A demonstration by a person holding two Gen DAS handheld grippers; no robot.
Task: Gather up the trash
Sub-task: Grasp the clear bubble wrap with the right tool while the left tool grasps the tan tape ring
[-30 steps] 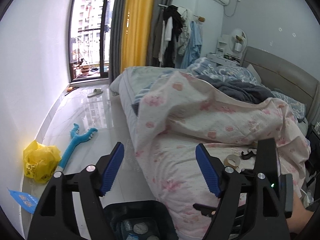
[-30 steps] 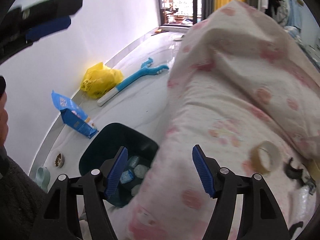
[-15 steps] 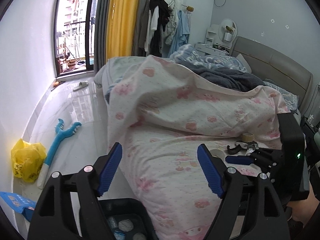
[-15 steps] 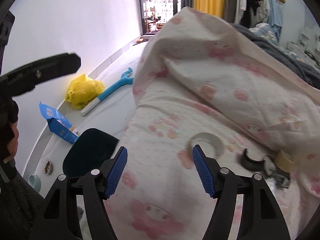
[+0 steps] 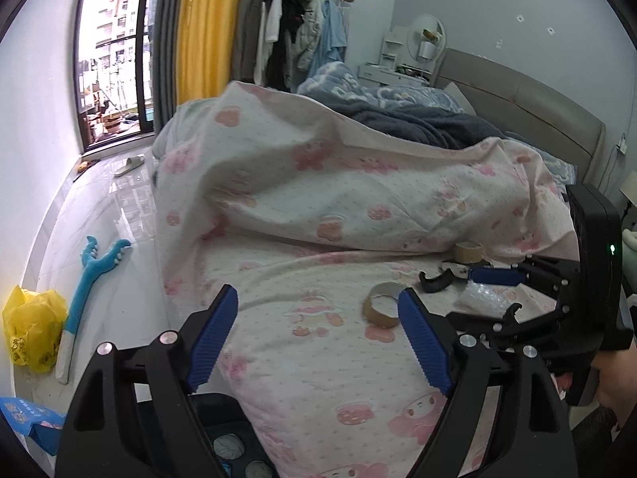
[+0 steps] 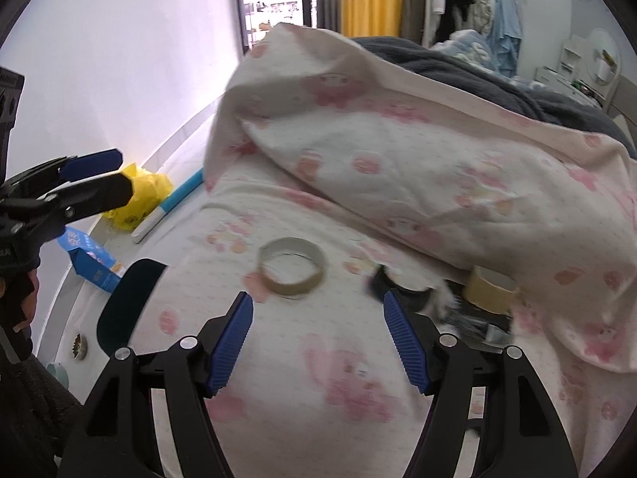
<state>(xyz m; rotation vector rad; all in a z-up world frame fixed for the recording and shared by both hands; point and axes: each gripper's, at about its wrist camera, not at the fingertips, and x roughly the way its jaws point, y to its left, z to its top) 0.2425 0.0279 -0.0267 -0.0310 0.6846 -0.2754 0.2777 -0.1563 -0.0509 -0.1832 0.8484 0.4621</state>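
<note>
Both grippers over the bed [image 6: 358,378], right gripper [image 6: 318,342] open and empty near the empty tape ring [image 6: 292,267], left gripper [image 5: 318,342] empty, jaws just widening, dark bin [image 6: 127,302] beside the bed on the left.

The bin [image 5: 223,438] is largely hidden behind the left gripper [image 5: 318,338].

Both grippers are matte black plastic with triangular cut-outs in each finger arm, round silver screws at the pivots and ribbed blue pads. The left gripper [image 5: 316,342] shows two screws per arm; the right gripper [image 6: 318,342] matches, and its black housing carries a small green light. A dark fuzzy sleeve [image 6: 32,410] shows
</note>
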